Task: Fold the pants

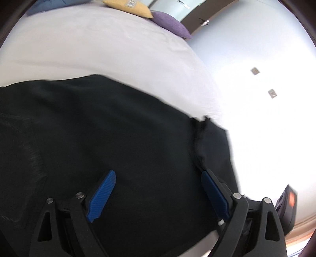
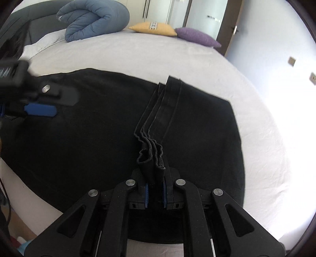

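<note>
White sheeting covers the wide bed [image 2: 138, 53], and along its far edge lie a rolled blue quilted duvet [image 2: 94, 18], a flat yellow cushion [image 2: 154, 28] and a purple fabric cushion [image 2: 197, 36]; beyond them stand pale walls and a dark-framed door.

Black fabric pants [image 2: 98, 128] lie spread across the middle of the bed, folded over so that the stacked leg hems [image 2: 158, 110] run in layered edges across the top of the cloth.

In the right wrist view, the right gripper [image 2: 155, 192] has its blue-padded fingers [image 2: 146, 194] clenched on a bunched corner of those hems, which stands up in small folds just ahead of the pads.

The left gripper [image 1: 159, 195] hangs over the dark cloth with its ribbed blue fingers [image 1: 102, 195] spread wide and released; nothing is pinched between them, only the pants lying beneath. Whether the tips touch the fabric cannot be told from the blurred view. From the right wrist view this same gripper shows at the left edge, blurred, over the wider end of the pants.

A dark case with an orange patch [image 1: 289, 205] sits low at the right of the left wrist view.
</note>
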The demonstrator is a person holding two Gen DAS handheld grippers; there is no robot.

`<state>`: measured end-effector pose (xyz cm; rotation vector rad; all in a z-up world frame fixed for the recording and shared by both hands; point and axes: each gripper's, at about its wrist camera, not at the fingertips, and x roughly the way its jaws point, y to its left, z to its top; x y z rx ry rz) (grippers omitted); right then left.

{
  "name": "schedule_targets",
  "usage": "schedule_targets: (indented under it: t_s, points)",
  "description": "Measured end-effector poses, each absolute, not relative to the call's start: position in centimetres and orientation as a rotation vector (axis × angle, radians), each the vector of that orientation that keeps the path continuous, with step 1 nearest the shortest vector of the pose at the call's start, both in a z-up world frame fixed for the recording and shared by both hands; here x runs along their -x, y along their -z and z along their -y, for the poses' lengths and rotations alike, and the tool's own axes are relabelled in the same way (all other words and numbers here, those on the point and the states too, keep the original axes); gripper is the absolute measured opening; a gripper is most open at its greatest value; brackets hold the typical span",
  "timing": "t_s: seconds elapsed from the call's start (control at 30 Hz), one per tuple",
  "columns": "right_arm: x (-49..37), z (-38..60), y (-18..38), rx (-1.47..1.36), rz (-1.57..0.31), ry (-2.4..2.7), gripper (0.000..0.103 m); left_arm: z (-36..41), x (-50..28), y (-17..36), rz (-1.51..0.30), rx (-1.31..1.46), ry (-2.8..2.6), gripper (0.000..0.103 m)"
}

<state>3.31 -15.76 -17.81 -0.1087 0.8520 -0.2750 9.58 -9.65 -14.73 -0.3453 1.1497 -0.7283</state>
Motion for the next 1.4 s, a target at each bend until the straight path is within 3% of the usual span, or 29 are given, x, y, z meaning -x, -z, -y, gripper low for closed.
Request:
schedule_targets:
  t_s: [0.07,0.4,0.43,0.5,0.53,0.57,0.67,0.9,1.27,1.4]
  points:
    - [-3.0,14.8,16.9,0.152,-0.809,0.294,0.009,11.3,-10.2,14.4,-1.176,0.382,0.784,0.101]
    - [-1.7,10.8,15.3,0.268,-0.763,0.305,0.009,16.1,-12.1,15.6,-1.273,0.396,0.828,0.100]
    - [-1.5,10.7,15.2,0.268,-0.764,0.299,0.009,16.1,-12.1,15.5,-1.273,0.388,0.829,0.093]
    - [-0.3,10.1,14.9,0.275,-0.761,0.288,0.009,16.2,-12.2,15.5,-1.282,0.356,0.839,0.062]
    - [-0.1,9.9,14.8,0.283,-0.758,0.286,0.009,16.3,-12.3,15.6,-1.289,0.334,0.839,0.033]
    - [0.0,9.4,14.6,0.294,-0.754,0.281,0.009,16.2,-12.3,15.6,-1.289,0.306,0.843,0.025]
    - [0.3,8.2,14.0,0.317,-0.747,0.254,0.009,14.8,-12.4,14.8,-1.261,0.250,0.855,0.016]
    - [-1.8,2.7,14.0,0.367,-0.759,0.129,0.009,10.8,-15.0,13.0,-1.227,0.086,0.822,0.015]
    - [-5.9,-4.2,16.6,0.342,-0.840,-0.029,0.009,6.9,-18.2,15.1,-1.264,0.036,0.707,0.015]
    - [-6.3,-2.4,18.0,0.332,-0.896,-0.043,0.011,6.4,-17.9,16.5,-1.275,0.012,0.686,0.025]
